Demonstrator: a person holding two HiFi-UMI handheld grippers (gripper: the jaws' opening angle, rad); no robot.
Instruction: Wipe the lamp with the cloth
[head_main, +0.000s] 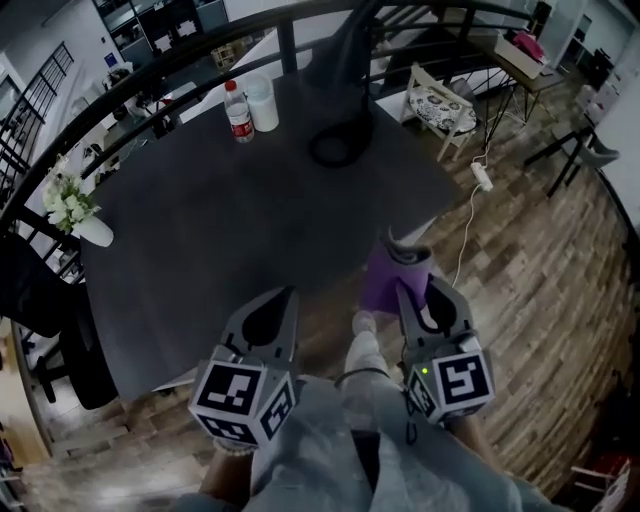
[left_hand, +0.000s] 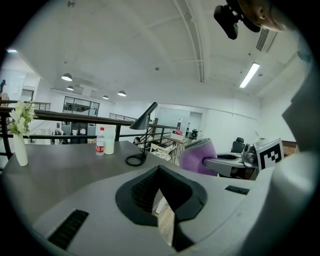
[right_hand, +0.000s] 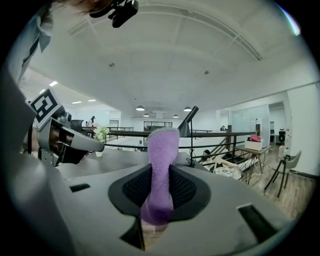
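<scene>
The black lamp (head_main: 345, 60) stands on its ring base (head_main: 335, 148) at the far side of the dark table (head_main: 220, 240); it also shows in the left gripper view as a lamp (left_hand: 145, 117) and in the right gripper view as a lamp (right_hand: 189, 122). My right gripper (head_main: 420, 292) is shut on a purple cloth (head_main: 393, 272), which sticks up between the jaws as a cloth (right_hand: 161, 165). The left gripper (head_main: 280, 300) is shut with nothing in it. Both grippers hover off the table's near edge, well short of the lamp.
A red-labelled bottle (head_main: 238, 112) and a white cup (head_main: 262, 102) stand left of the lamp. A white vase of flowers (head_main: 78, 218) sits at the table's left edge. Black railing curves behind the table. Wooden floor, a power strip (head_main: 481, 175) and chairs lie to the right.
</scene>
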